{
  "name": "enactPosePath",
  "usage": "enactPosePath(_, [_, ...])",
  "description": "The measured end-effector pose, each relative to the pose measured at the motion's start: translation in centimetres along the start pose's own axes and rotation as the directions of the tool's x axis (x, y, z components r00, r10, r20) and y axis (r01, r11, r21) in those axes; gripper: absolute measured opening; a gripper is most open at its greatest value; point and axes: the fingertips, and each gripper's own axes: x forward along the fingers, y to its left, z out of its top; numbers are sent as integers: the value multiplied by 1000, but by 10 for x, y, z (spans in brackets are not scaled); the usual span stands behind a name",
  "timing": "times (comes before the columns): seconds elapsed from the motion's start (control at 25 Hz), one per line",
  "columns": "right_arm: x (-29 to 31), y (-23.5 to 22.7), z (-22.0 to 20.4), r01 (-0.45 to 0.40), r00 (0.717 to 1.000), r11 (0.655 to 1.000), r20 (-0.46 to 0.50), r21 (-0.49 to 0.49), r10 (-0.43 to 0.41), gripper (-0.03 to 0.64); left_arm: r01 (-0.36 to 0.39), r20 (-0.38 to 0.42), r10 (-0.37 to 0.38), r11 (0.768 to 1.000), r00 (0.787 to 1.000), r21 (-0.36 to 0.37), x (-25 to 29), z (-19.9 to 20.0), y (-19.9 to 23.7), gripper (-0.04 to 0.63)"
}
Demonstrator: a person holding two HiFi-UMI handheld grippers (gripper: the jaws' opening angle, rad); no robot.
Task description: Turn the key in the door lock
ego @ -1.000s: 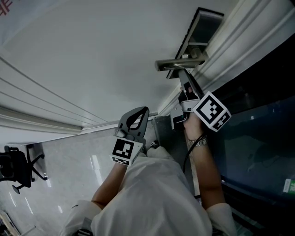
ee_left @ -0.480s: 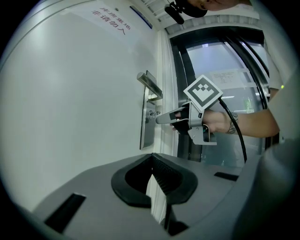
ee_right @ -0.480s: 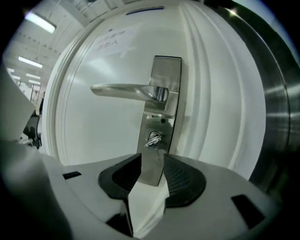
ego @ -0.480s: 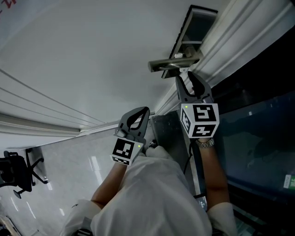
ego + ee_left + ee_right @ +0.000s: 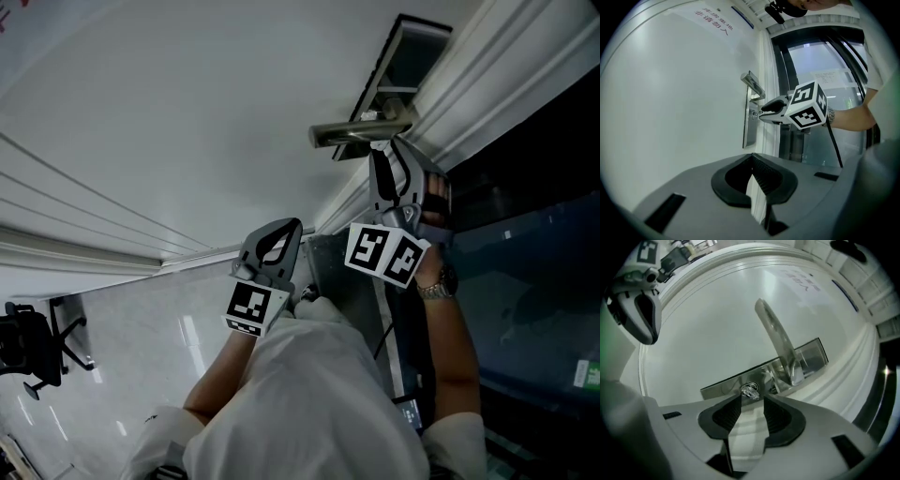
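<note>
1. So the right gripper (image 5: pixel 391 155) is in the upper right of the head view, with its tips right under the door handle (image 5: pixel 361 134).
2. Its jaws are spread and have just been opening. In the right gripper view the key (image 5: pixel 750 391) sits just below the middle of the frame. It's stuck in the lock plate (image 5: pixel 723 384), right at the gap between the two tips, and the pads aren't squeezing it.
3. In that same view the handle runs from the plate up toward the top middle.
4. The left gripper (image 5: pixel 296 225) hangs around the middle of the head view, off the white door (image 5: pixel 187 112), jaws pressed together with nothing in them.
5. The left gripper view has the right one at the plate, a bit above centre.
</note>
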Motion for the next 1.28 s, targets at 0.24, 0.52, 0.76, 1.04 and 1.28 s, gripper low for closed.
enactPosePath(0.24, [8,5,4,53,998,965,-15,-258,-59,127,-2,-1,2,1000,1000,0,-1,0,2,6])
enactPosePath(0.52, [14,8,10,59,998,944,-4,-326,-63,126,-11,-6,11,1000,1000,-7,-5,-2,6,6])
enactPosePath(0.76, [17,7,7,91,995,955,-6,-282,-96,57,-15,-7,15,1000,1000,-4,-4,-1,9,6])
enactPosePath(1.04, [17,0,10,78,997,997,-16,-27,-79,25,-12,-11,12,1000,1000,-6,-4,-2,9,6])
enactPosePath(1.28, [16,-3,10,88,996,990,-14,113,-87,14,-9,-9,9,1000,1000,0,-2,-1,9,6])
